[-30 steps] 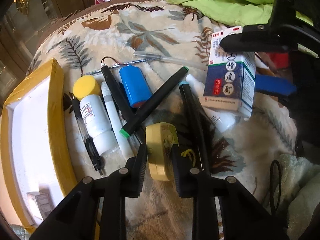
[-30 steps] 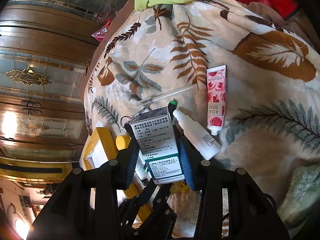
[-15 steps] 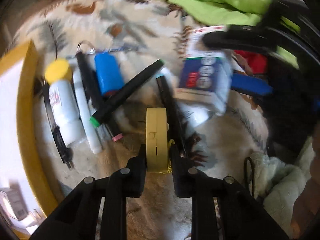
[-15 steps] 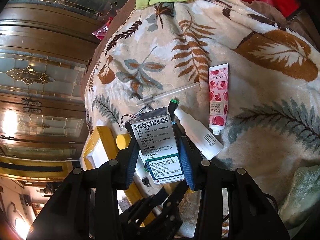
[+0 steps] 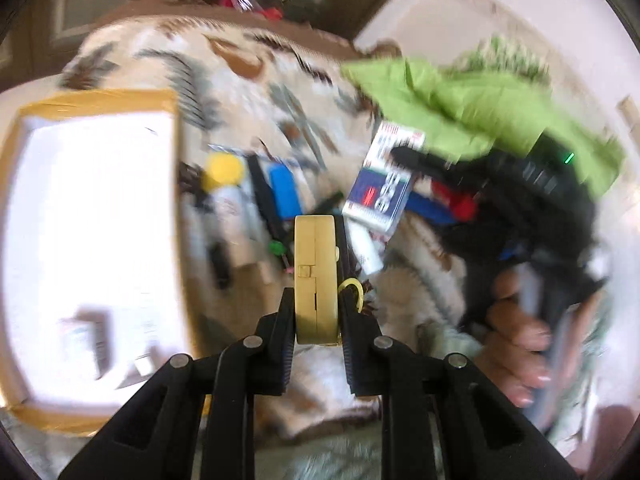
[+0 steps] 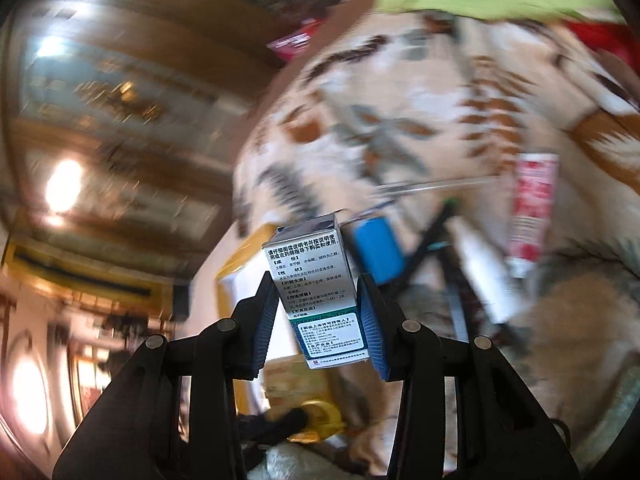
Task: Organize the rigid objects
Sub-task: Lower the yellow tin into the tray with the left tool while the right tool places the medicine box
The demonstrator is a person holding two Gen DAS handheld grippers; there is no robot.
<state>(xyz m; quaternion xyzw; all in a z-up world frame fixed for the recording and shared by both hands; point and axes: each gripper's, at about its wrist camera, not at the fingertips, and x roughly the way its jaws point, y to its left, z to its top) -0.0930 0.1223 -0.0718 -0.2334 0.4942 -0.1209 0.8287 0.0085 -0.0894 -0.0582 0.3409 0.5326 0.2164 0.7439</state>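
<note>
My left gripper (image 5: 316, 312) is shut on a flat yellow case (image 5: 315, 276) held on edge above the leaf-patterned blanket. My right gripper (image 6: 318, 320) is shut on a white medicine box (image 6: 320, 292) with printed text; the box also shows in the left wrist view (image 5: 382, 184). A yellow-rimmed white tray (image 5: 92, 216) lies to the left and holds a small box (image 5: 86, 340). On the blanket lie a white bottle with a yellow cap (image 5: 224, 184), a blue cylinder (image 5: 285, 192), black markers (image 5: 264, 200) and a pink tube (image 6: 530, 212).
A green cloth (image 5: 472, 108) lies at the back right of the blanket. A white spray bottle (image 6: 484, 272) lies beside the markers. A wooden cabinet (image 6: 132, 92) stands behind the bed. Both views are motion-blurred.
My left gripper has closed on the yellow case, turned it on edge and lifted it. Both grippers have swung toward the tray, the right one still carrying the box.
</note>
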